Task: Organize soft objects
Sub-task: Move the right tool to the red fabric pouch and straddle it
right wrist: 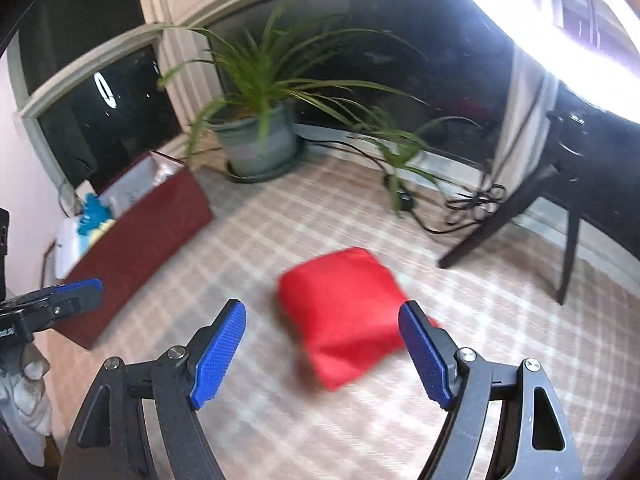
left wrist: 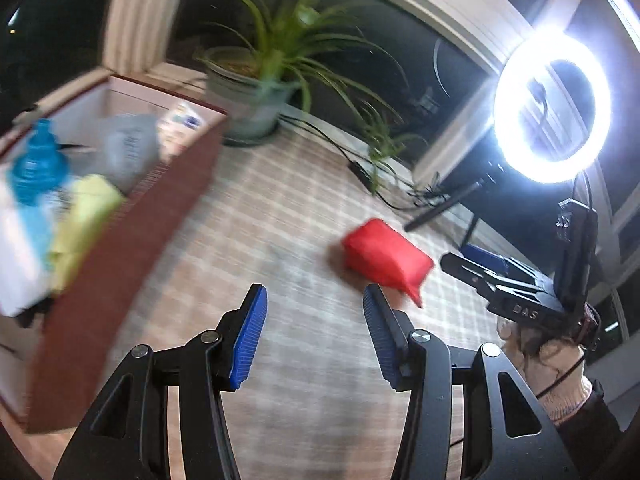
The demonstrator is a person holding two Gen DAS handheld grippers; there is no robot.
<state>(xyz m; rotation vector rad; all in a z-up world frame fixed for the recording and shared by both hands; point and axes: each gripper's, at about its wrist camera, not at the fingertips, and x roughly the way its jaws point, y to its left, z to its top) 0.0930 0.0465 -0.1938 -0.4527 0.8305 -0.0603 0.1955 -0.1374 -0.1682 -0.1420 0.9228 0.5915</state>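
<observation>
Right gripper (right wrist: 322, 346) hangs spread wide over the red cushion (right wrist: 344, 312) on the checked tablecloth (right wrist: 320, 432), pads clear; left gripper (left wrist: 316, 336), also apart and empty, sits beside the maroon box (left wrist: 132, 248).

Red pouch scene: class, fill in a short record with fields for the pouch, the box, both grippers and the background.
red pouch: lying on the checked floor, not gripped
brown box: left of the pouch, holds blue, yellow and grey items
left gripper: jaws open, empty
right gripper: jaws open, pouch just ahead
background: potted plant, ring light
</observation>
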